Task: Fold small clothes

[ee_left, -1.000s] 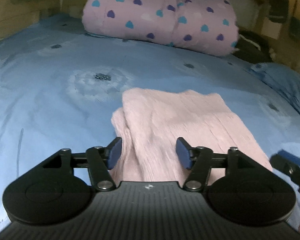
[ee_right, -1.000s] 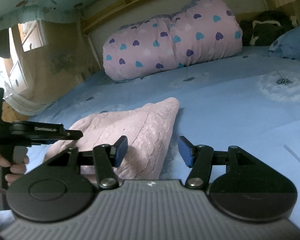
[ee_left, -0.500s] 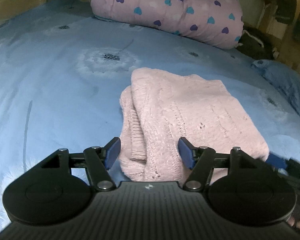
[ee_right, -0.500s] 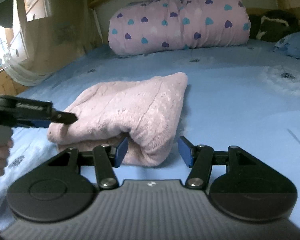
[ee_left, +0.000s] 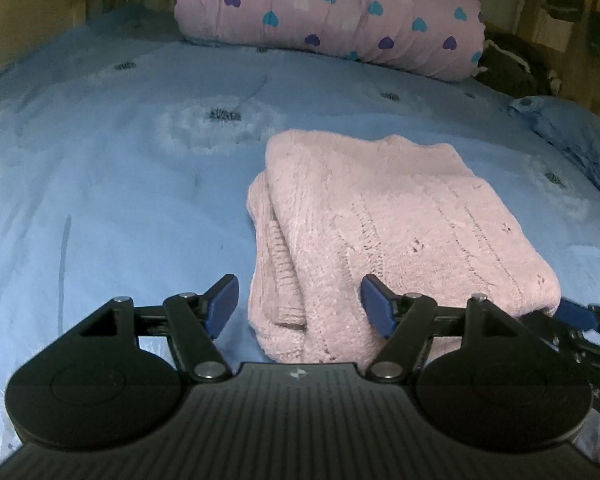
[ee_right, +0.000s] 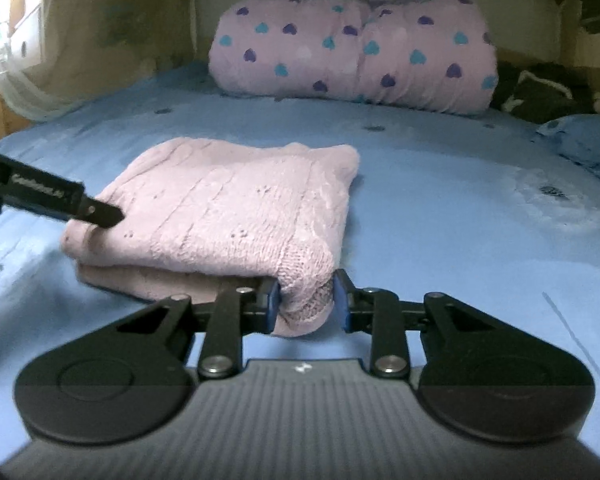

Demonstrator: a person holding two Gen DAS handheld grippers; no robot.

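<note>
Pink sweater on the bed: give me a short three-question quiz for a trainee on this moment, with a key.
1. True or false: the right tool is pinching a corner of the folded pink sweater.
2. Multiple choice: the left tool is A) clamped on the sweater, B) open, with the near edge of the sweater between its pads, C) gripping the heart-print quilt.
3. What does the sweater lie on?

Key:
1. True; its jaws have just been closing, and the pads press the near right corner.
2. B.
3. The blue bedsheet, in front of the quilt.
</note>
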